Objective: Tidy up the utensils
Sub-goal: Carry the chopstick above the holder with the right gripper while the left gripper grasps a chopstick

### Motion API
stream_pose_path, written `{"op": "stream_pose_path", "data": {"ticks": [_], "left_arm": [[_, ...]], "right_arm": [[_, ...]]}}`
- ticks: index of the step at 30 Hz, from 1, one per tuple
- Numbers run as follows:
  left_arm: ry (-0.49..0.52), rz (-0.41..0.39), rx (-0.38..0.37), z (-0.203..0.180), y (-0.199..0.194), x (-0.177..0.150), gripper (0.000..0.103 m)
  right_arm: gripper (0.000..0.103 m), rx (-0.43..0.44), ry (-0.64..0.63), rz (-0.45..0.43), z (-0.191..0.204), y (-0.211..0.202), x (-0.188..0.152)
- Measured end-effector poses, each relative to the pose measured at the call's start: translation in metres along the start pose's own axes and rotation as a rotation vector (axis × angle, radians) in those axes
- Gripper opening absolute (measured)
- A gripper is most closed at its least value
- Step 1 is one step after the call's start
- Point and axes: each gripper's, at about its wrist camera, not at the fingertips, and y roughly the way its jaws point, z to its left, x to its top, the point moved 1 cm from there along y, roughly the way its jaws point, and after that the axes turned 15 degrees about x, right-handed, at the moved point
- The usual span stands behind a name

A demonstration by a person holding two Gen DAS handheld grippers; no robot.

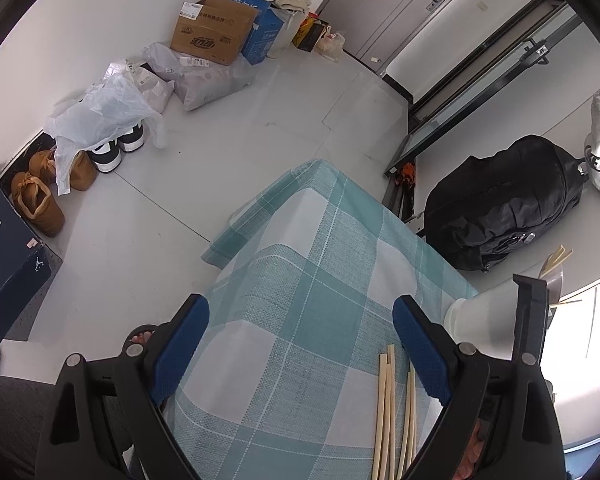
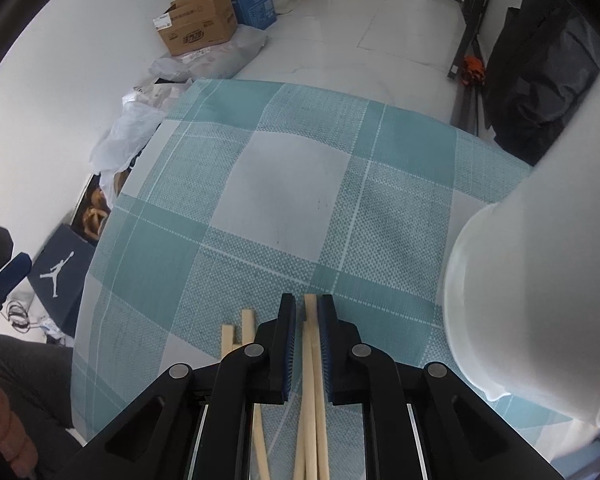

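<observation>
Several pale wooden chopsticks (image 2: 314, 392) on checked cloth (image 2: 284, 184), right tongs (image 2: 307, 320) pinching two, left tongs (image 1: 296, 344) spread wide.

Checked tablecloth (image 2: 284, 184), chopsticks (image 2: 250, 322), white container (image 2: 540, 300)

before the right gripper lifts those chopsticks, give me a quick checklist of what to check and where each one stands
1. Right gripper closed on chopsticks: ok, the pair sits between its pads.
2. Only the wanted sticks caught: ok, the loose chopsticks lie outside the jaws.
3. White container near for the drop: ok, beside the gripper on the tablecloth.
4. Container opening free: cannot tell, hidden.
5. Left gripper out of the way: ok, open and holding nothing.
</observation>
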Motion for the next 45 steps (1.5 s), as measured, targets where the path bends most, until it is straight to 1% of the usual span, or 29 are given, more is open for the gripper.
{"op": "stream_pose_path", "data": {"ticks": [2,3,5,9,11,17,21,26,28,30,33,35,36,38,39,41,45], "left_arm": [[0.004,0.0,0.002,0.0,0.0,-0.001,0.09],[0.005,0.001,0.003,0.0,0.0,-0.001,0.09],[0.005,0.009,0.006,0.0,0.002,-0.001,0.09],[0.017,0.015,0.018,-0.003,0.004,-0.003,0.09],[0.032,0.012,0.031,-0.007,0.005,-0.004,0.09],[0.149,0.035,0.06,-0.025,0.009,-0.018,0.09],[0.269,0.078,0.088,-0.044,0.015,-0.037,0.09],[0.4,0.106,0.137,-0.065,0.021,-0.062,0.09],[0.431,0.108,0.161,-0.07,0.022,-0.067,0.09],[0.446,0.112,0.184,-0.074,0.024,-0.071,0.09],[0.469,0.086,0.2,-0.08,0.021,-0.075,0.09],[0.491,0.079,0.23,-0.084,0.025,-0.08,0.09],[0.499,0.085,0.25,-0.084,0.028,-0.082,0.09],[0.503,0.111,0.266,-0.085,0.033,-0.086,0.09],[0.519,0.092,0.285,-0.086,0.033,-0.088,0.09],[0.538,0.079,0.3,-0.089,0.033,-0.09,0.091],[0.543,0.08,0.334,-0.091,0.036,-0.089,0.092]], "right_arm": [[0.009,-0.013,-0.01,0.001,0.002,0.002,0.003],[0.006,-0.013,-0.009,-0.002,0.003,0.003,0.003],[0.005,0.001,-0.003,-0.024,0.004,0.001,0.004],[0.005,0.023,-0.012,-0.108,0.008,-0.017,0.005],[0.005,0.028,-0.024,-0.164,0.011,-0.033,0.005],[0.005,0.063,-0.054,-0.349,0.016,-0.093,-0.01],[0.005,0.084,-0.07,-0.477,0.016,-0.129,-0.028],[0.005,0.115,-0.027,-0.665,0.001,-0.167,-0.054],[0.005,0.124,0.0,-0.705,-0.007,-0.173,-0.063],[0.005,0.138,0.011,-0.73,-0.015,-0.178,-0.071],[0.005,0.152,0.014,-0.745,-0.024,-0.182,-0.082],[0.005,0.154,0.009,-0.755,-0.028,-0.186,-0.088],[0.005,0.155,0.008,-0.763,-0.031,-0.189,-0.092],[0.005,0.165,0.012,-0.782,-0.035,-0.194,-0.097],[0.005,0.167,0.012,-0.786,-0.036,-0.194,-0.099],[0.005,0.164,0.007,-0.804,-0.039,-0.197,-0.104],[0.005,0.176,0.015,-0.837,-0.046,-0.205,-0.111]]}}
